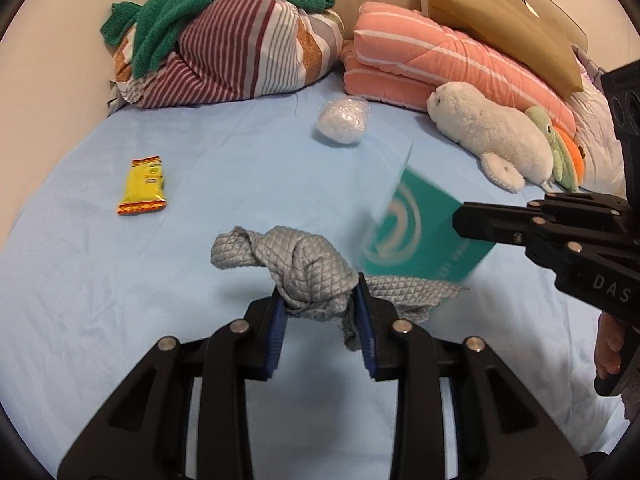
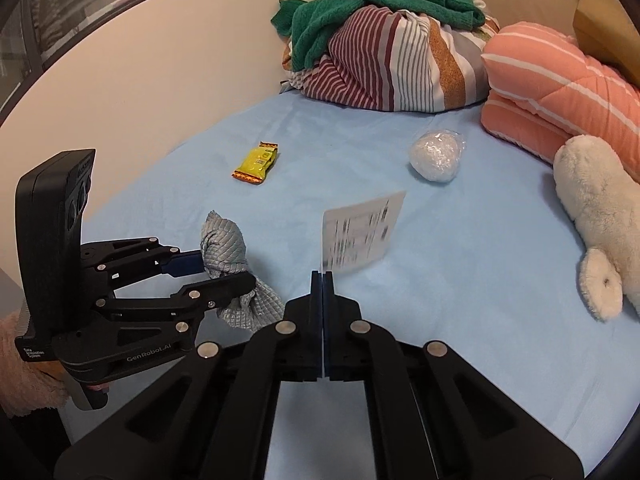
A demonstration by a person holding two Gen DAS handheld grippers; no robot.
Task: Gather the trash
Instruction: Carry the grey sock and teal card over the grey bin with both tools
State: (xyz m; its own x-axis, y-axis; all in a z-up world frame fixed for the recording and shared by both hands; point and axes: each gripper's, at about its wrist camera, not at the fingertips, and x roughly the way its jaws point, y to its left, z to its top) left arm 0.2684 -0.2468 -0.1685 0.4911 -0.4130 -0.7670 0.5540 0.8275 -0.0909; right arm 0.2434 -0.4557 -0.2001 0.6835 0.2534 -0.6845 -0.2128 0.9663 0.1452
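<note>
My left gripper (image 1: 322, 300) is shut on a knotted grey quilted cloth (image 1: 308, 264) and holds it just above the blue bed sheet (image 1: 120, 288); the cloth also shows in the right wrist view (image 2: 224, 240). My right gripper (image 2: 323, 276) is shut on a thin card, teal on one side (image 1: 424, 232) and white with print on the other (image 2: 362, 230), held upright and blurred. A yellow snack wrapper (image 1: 145, 186) (image 2: 258, 162) lies to the left on the sheet. A white crumpled plastic ball (image 1: 343, 120) (image 2: 436, 154) lies farther back.
A striped bundle (image 1: 240, 56) with a green towel (image 1: 208, 12) sits at the back. A folded pink quilt (image 1: 448, 64), a brown paper bag (image 1: 504, 28) and a white plush seal (image 1: 488, 132) lie at the right. A wall (image 2: 160, 60) bounds the left.
</note>
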